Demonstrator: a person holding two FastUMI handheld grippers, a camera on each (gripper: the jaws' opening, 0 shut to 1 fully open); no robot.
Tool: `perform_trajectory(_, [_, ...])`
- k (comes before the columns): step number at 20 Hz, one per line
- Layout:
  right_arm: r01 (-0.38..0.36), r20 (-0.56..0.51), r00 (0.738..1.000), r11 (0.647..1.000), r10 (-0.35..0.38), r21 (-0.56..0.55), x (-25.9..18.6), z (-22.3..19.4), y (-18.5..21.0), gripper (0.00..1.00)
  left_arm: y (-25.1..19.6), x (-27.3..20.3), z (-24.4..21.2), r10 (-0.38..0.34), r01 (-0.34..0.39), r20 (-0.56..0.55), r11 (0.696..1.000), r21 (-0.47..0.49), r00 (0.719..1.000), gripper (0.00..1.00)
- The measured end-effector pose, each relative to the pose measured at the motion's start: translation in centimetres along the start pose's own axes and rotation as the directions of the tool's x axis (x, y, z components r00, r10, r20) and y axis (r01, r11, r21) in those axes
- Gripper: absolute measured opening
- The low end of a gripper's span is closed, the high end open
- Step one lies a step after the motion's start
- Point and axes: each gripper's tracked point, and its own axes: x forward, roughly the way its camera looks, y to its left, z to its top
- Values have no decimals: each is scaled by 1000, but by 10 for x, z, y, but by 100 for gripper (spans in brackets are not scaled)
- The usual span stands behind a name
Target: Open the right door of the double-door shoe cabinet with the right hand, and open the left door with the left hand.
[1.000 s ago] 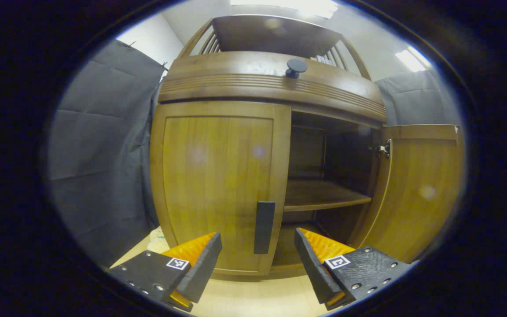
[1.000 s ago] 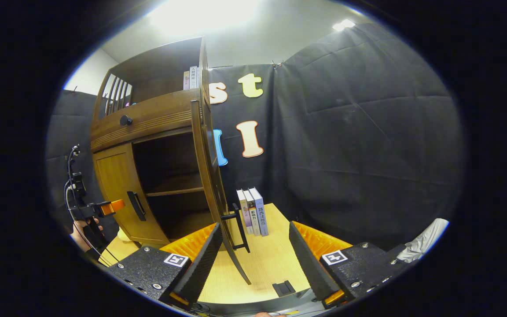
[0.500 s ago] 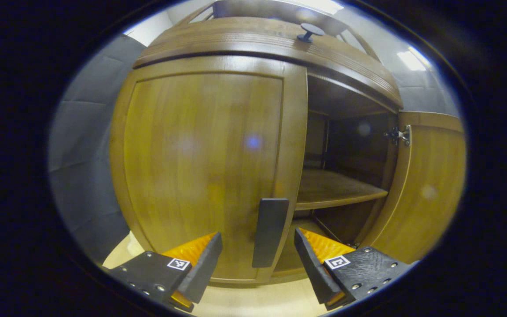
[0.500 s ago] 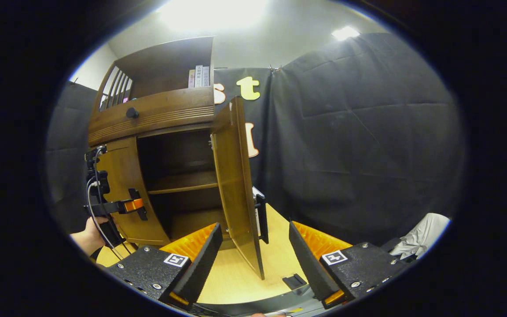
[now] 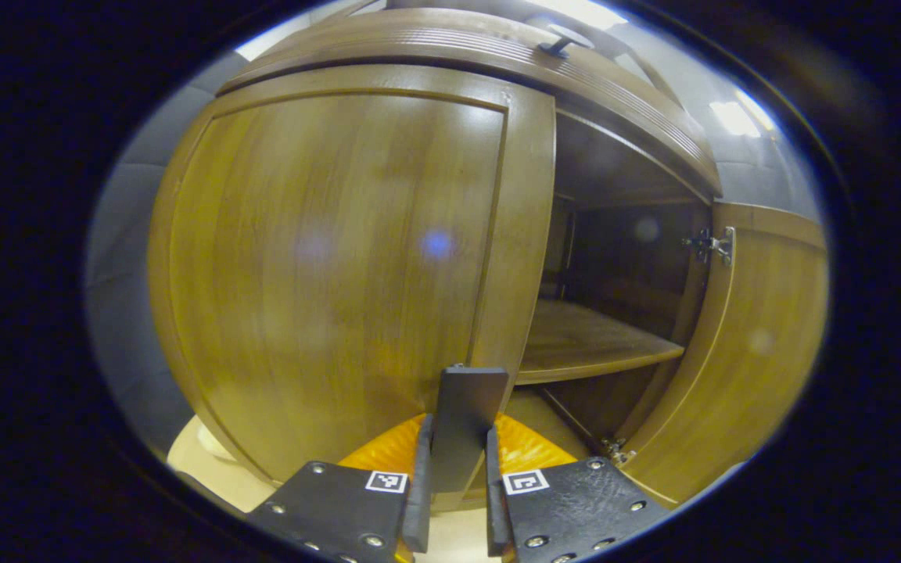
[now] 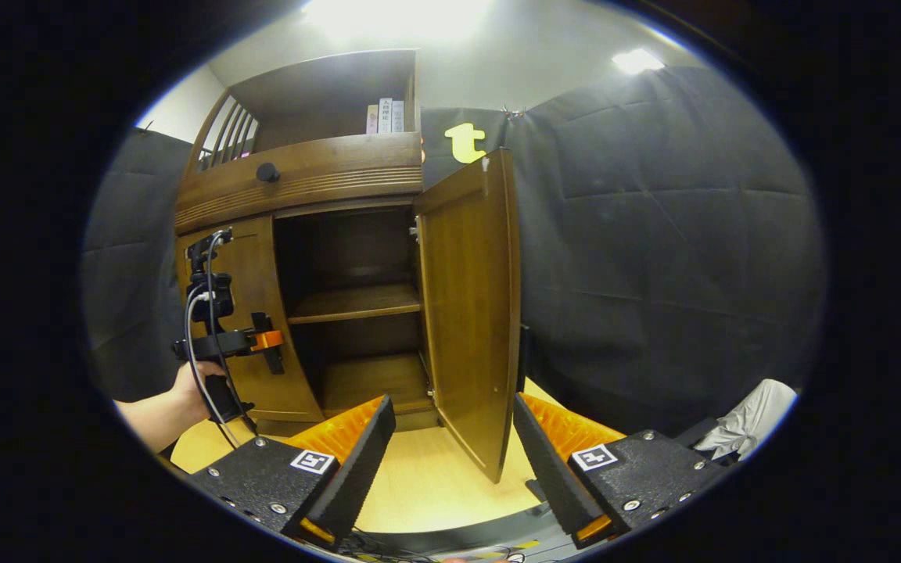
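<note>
The brown wooden shoe cabinet [image 6: 302,176] stands ahead. Its right door [image 6: 470,313] hangs wide open, showing dark inner shelves [image 6: 357,301]. My right gripper [image 6: 454,453] is open, a short way back from that door's lower edge, with nothing between its fingers. The left door [image 5: 325,250] is closed. My left gripper [image 5: 457,489] is shut on the left door's black vertical handle [image 5: 466,407], with both pads pressing its sides. In the right gripper view, the left gripper [image 6: 263,341], held by a hand [image 6: 184,387], sits at that handle. The open right door [image 5: 755,352] is at the right of the left gripper view.
A drawer front with a round black knob [image 6: 267,172] runs above the doors. Several books [image 6: 386,116] stand on the top shelf. The pale wooden floor [image 6: 419,485] lies in front of the cabinet. A white cloth [image 6: 748,422] lies low at the right.
My left gripper moved in to the left door and shut on its handle. The right door swung further open, and my right gripper, still open, now faces its inner side.
</note>
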Motion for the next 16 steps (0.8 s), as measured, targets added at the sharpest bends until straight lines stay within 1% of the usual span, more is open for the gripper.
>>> perform_trajectory(1, [-4,-1,1000,1000,4,3,0,0,3,94,2,-4,-1,11,-11,7,999,37,1000,25])
perform_trajectory(2, [-6,-3,1000,1000,6,7,-1,-2,6,94,3,-2,0,15,-16,12,999,48,1000,17])
perform_trajectory(4, [-9,-11,1000,1000,9,17,-1,-4,10,94,1,-1,0,17,-17,9,1000,24,1000,31])
perform_trajectory(5, [-12,-14,1000,1000,12,21,0,-5,11,94,1,-1,0,22,-22,9,1000,11,1000,31])
perform_trajectory(8, [-27,-14,1000,999,27,28,2,-5,16,94,2,-2,-2,32,-32,11,999,21,999,17])
perform_trajectory(11, [-33,-8,999,999,34,29,4,-7,16,94,1,-3,-1,22,-22,21,999,26,1000,31])
perform_trajectory(12, [-39,-9,999,999,39,32,6,-8,15,94,1,-3,-2,17,-18,24,999,29,1000,18])
perform_trajectory(13, [-46,-13,999,998,46,38,8,-9,16,94,0,-3,-2,14,-15,23,999,31,1000,18])
perform_trajectory(15, [-64,-25,998,997,65,52,12,-15,20,94,0,-3,-2,8,-9,25,999,37,1000,31])
perform_trajectory(16, [-73,-34,997,996,75,57,15,-18,21,94,0,-3,-2,7,-8,26,999,38,1000,30])
